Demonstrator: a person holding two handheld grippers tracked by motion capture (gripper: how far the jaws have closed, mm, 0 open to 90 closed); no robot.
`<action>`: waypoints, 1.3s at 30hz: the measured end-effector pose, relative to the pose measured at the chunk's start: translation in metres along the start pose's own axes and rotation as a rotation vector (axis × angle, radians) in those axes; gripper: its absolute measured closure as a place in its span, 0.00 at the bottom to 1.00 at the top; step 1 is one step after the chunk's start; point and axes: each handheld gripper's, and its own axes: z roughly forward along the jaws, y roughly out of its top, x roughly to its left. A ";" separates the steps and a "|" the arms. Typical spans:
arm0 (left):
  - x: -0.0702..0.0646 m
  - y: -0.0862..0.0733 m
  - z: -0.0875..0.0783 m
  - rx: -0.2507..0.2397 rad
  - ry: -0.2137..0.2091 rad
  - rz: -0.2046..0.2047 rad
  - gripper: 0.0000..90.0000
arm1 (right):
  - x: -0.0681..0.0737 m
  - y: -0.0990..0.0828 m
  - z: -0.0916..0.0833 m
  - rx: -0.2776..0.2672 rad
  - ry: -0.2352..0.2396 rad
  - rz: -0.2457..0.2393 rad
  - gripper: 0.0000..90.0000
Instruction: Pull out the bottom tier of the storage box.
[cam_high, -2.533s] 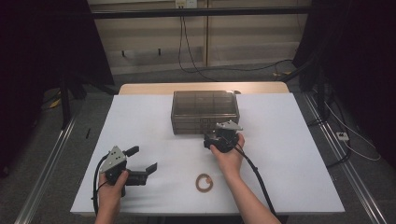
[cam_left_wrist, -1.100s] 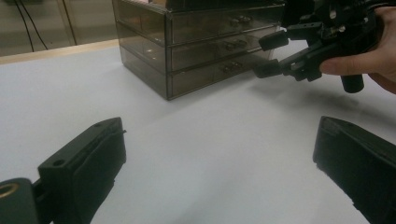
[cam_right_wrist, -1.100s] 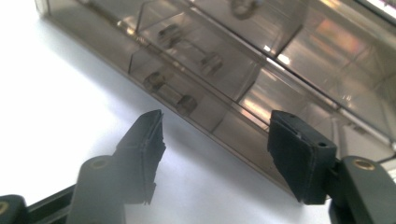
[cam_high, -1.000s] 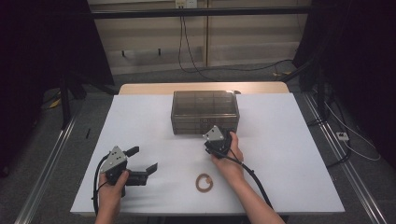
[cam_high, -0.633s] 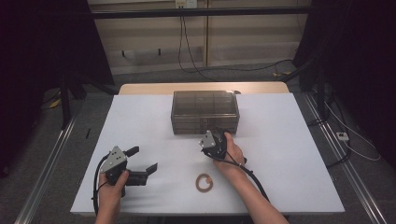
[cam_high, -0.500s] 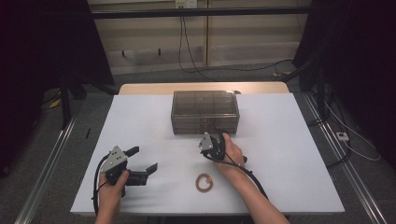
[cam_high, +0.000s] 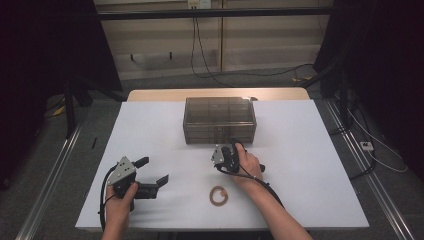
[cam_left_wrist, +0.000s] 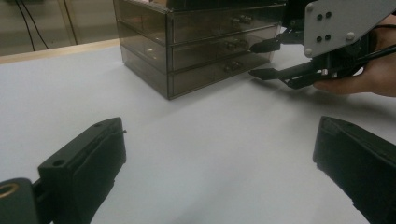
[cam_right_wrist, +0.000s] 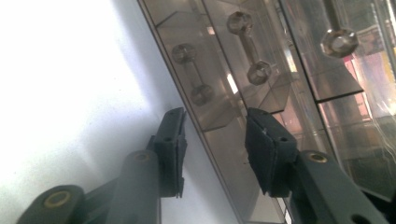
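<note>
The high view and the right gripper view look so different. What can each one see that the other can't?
The high view alone takes in the brown ring, the left tongs and the whole white table. The right gripper view alone gives a close look at the drawer handles, with its right tongs open just short of them. Both show the clear drawer box.

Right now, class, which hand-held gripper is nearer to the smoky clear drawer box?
The right. The right hand-held gripper sits at the drawer box front, jaws by the bottom drawer's handle. The left hand-held gripper rests well back toward the table's near left.
</note>
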 end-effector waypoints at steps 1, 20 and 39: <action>0.000 0.000 0.000 -0.003 0.000 0.000 0.03 | 0.001 0.000 0.000 0.001 -0.001 -0.004 0.67; 0.000 -0.001 0.000 0.006 0.003 -0.002 0.03 | 0.005 0.004 0.008 -0.012 0.008 -0.141 0.75; 0.001 -0.001 -0.001 0.006 0.004 -0.003 0.03 | 0.007 0.011 0.013 -0.014 -0.007 -0.192 0.80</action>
